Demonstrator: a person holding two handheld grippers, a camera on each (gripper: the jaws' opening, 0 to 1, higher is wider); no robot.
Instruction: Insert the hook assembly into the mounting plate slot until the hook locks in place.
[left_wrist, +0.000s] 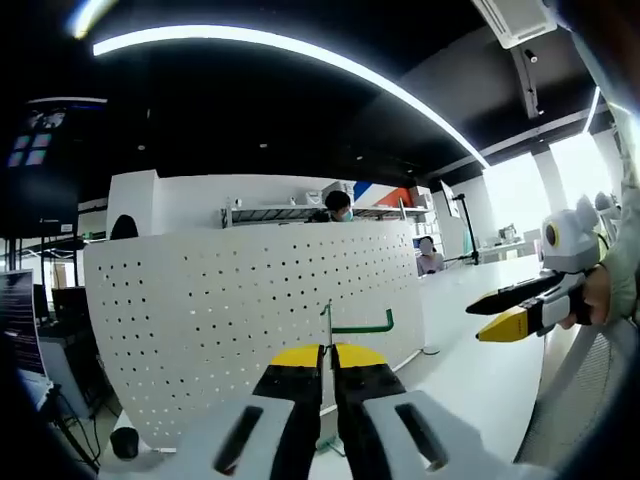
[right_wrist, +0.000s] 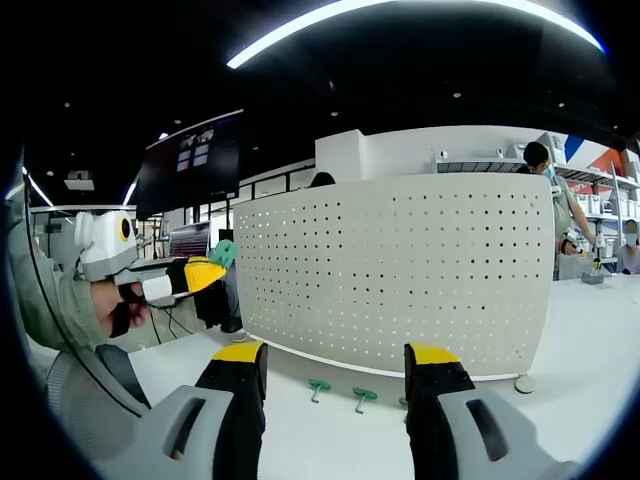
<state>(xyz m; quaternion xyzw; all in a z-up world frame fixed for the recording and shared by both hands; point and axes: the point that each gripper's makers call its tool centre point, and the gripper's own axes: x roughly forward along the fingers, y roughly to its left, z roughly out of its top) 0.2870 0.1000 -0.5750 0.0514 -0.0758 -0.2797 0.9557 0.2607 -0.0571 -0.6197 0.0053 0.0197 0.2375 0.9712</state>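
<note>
Gripping the green hook (left_wrist: 362, 326) at lower centre of the left gripper view, the left hand-held gripper (left_wrist: 327, 352) has jaws pressed together on its wire stem, before the white pegboard (left_wrist: 250, 300). Right hand-held gripper (right_wrist: 335, 352): jaws apart, holding nothing. Two spare hooks (right_wrist: 341, 392) lie on the counter (right_wrist: 590, 340) below the pegboard's base.

We see a white surface (right_wrist: 600, 340). A big white board full of holes (right_wrist: 400, 270) stands on it. Two small green hooks (right_wrist: 319, 386) lie on the surface just in front of the board.
</note>
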